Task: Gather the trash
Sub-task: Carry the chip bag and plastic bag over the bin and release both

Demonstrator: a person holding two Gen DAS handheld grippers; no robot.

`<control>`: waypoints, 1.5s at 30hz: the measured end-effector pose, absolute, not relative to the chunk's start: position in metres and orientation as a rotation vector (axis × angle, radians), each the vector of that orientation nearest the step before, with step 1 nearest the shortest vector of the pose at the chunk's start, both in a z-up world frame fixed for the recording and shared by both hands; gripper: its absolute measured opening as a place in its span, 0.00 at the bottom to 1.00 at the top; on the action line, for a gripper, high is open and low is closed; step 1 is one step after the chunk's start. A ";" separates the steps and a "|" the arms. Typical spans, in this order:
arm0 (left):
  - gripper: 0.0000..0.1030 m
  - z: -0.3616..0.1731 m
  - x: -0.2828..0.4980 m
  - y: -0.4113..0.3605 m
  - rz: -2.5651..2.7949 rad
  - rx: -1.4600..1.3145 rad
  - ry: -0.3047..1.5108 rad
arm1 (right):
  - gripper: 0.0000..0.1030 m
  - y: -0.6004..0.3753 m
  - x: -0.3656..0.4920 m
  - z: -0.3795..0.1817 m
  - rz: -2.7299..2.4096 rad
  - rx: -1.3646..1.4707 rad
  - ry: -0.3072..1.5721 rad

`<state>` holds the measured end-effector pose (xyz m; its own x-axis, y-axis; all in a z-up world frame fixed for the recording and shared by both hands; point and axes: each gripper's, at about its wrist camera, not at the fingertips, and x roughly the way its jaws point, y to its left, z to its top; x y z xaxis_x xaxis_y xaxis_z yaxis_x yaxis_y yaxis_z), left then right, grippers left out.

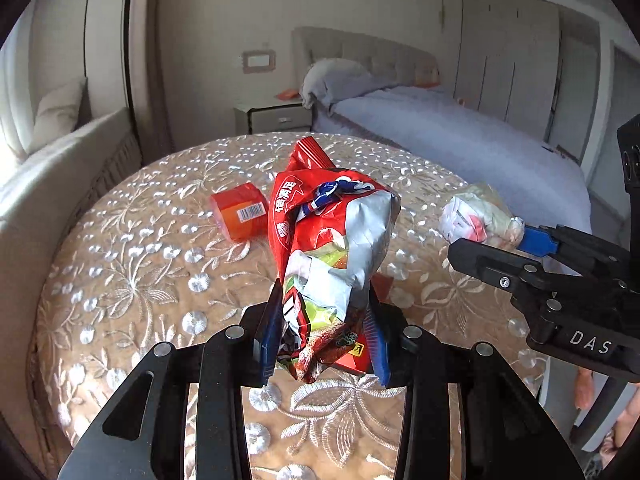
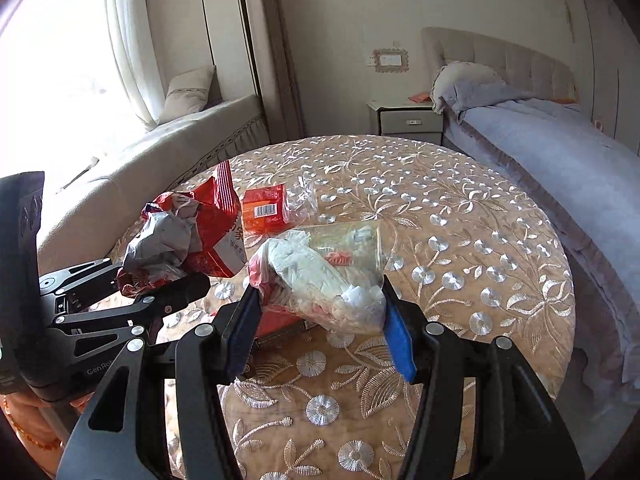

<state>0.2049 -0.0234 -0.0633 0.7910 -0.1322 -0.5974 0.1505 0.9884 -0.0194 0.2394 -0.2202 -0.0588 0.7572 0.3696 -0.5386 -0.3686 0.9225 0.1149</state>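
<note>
My left gripper [image 1: 322,336] is shut on a crumpled red and silver snack bag [image 1: 332,248] and holds it upright above the round table [image 1: 140,264]. The bag also shows at the left of the right wrist view [image 2: 184,236]. My right gripper [image 2: 320,320] is shut on a clear plastic bag stuffed with white tissue [image 2: 320,276], just above the table; it also shows in the left wrist view [image 1: 480,216]. An orange-red packet with a barcode [image 1: 242,216] lies on the table behind, and appears in the right wrist view [image 2: 264,212]. A red wrapper [image 2: 280,322] lies under the tissue bag.
The table has a beige cloth with silver flower embroidery [image 2: 460,240]. A bed with a lilac cover [image 2: 560,152] stands to the right, a nightstand [image 2: 408,120] behind the table, and a cushioned window seat [image 2: 160,152] to the left.
</note>
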 end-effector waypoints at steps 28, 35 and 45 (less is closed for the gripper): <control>0.35 -0.059 0.144 -0.186 -0.402 0.241 0.601 | 0.56 -0.354 0.123 -0.042 0.185 0.054 0.475; 0.35 -0.075 0.150 -0.227 -0.471 0.292 0.629 | 0.56 -0.388 0.115 -0.053 0.109 0.078 0.493; 0.35 -0.114 0.163 -0.289 -0.589 0.364 0.723 | 0.56 -0.443 0.109 -0.084 -0.022 0.102 0.579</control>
